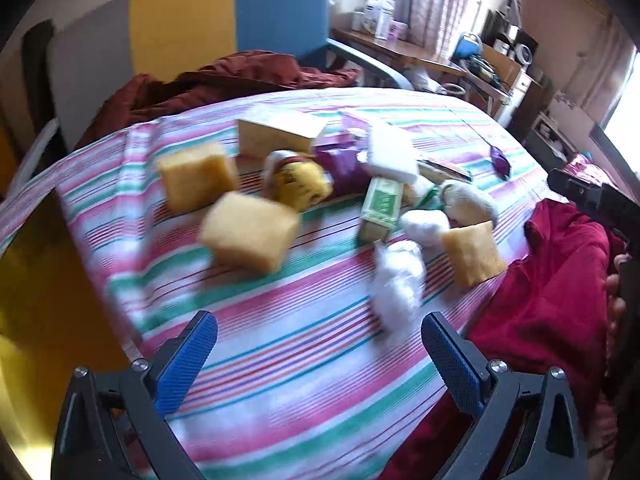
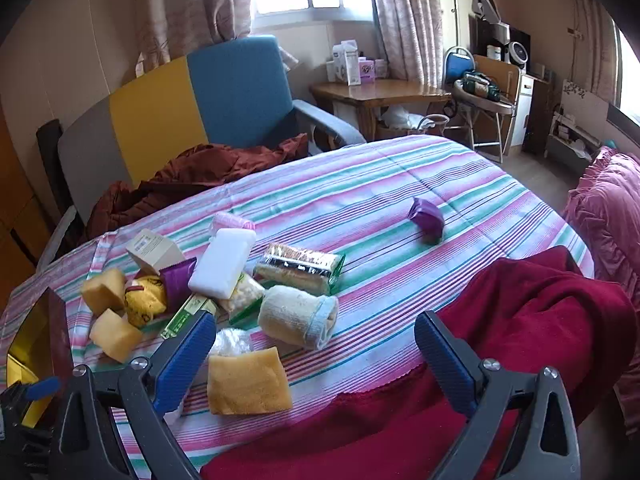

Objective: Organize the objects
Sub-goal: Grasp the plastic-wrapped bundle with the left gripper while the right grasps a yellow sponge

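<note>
Purple packet (image 2: 426,219) apart (sharp right-wrist only)

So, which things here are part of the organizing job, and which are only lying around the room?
Part of the job, on the striped cloth:
- yellow sponges
- white soap bar
- rolled towel
- green box
- clear snack pack
- purple packet

Just lying about:
- red blanket
- blue and yellow chair
- wooden desk
</note>
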A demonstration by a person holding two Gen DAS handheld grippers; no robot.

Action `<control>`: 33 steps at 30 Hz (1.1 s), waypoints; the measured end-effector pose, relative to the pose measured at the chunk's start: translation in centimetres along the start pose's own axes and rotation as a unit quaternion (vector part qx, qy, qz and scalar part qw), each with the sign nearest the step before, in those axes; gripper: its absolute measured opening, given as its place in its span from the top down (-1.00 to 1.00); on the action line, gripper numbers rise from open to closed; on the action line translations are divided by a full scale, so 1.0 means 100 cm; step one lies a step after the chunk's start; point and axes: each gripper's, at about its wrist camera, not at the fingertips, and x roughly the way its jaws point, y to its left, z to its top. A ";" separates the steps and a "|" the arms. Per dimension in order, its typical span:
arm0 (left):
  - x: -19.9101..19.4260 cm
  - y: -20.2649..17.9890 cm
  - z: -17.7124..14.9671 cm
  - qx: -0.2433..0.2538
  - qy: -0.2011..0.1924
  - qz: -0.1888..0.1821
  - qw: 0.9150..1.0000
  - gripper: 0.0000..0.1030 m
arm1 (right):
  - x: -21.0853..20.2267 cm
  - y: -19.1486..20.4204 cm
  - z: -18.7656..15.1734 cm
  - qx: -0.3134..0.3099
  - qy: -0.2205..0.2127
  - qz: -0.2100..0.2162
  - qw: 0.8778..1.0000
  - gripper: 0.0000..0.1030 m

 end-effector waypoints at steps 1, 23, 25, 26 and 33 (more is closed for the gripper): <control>0.007 -0.007 0.005 0.006 0.003 -0.005 1.000 -0.91 | 0.001 0.001 0.000 0.000 0.004 0.003 1.000 -0.97; 0.047 -0.009 -0.021 0.025 0.027 -0.076 0.996 0.30 | 0.069 0.077 -0.022 -0.175 0.218 0.052 0.959 -0.94; 0.042 -0.005 -0.026 0.016 0.026 -0.076 0.997 0.30 | 0.081 0.080 -0.023 -0.184 0.241 0.040 0.952 -0.88; 0.037 -0.002 -0.029 0.009 0.024 -0.075 0.997 0.30 | 0.085 0.080 -0.024 -0.185 0.249 0.038 0.950 -0.78; 0.003 0.018 -0.044 -0.012 -0.006 -0.063 0.998 0.30 | 0.076 0.077 -0.030 -0.192 0.240 0.025 0.951 0.16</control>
